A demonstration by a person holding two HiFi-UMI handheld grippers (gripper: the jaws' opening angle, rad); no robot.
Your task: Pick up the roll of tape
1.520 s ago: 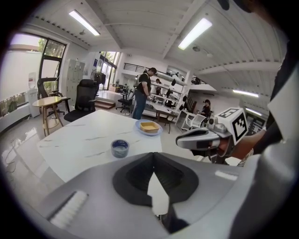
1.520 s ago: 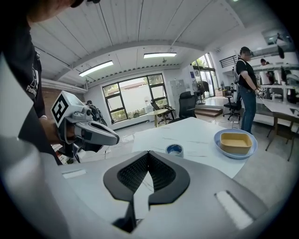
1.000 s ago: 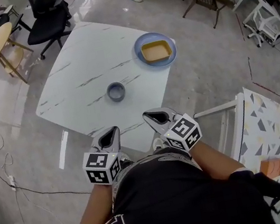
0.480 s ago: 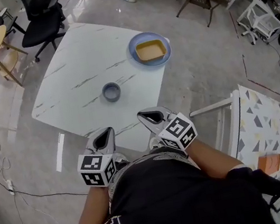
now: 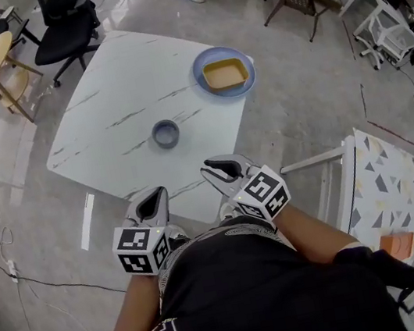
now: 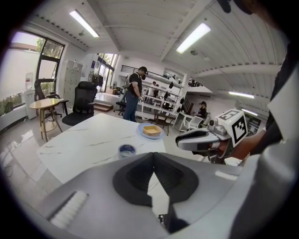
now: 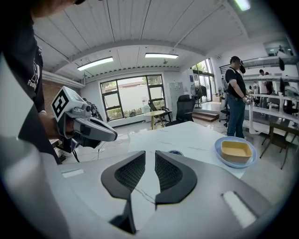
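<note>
A white, marble-veined bench (image 5: 123, 96) is seen from above. Two hand-held grippers are held side by side over its near edge.

The left gripper (image 5: 152, 198) is closed. In the left gripper view its dark ribbed fingers (image 6: 135, 175) are seen touching at the tips, with only a wedge of gap behind them and nothing gripped. The right gripper (image 5: 220, 170) is set narrow. In the right gripper view its fingers (image 7: 131, 175) are parted by a thin slit, through which only the bench top is seen.

The roll of tape (image 5: 166, 134), a small blue-grey ring, is laid flat on the bench. It is placed ahead of both pairs of fingers, well apart from them and untouched. From the left fingers it is seen just left of the tips. From the right fingers it is partly hidden behind the right-hand tip.

Farther ahead and to the right of the fingers, a blue plate (image 5: 200, 82) is set near the bench's far edge, with a yellow dish (image 5: 225, 75) resting in it.
</note>
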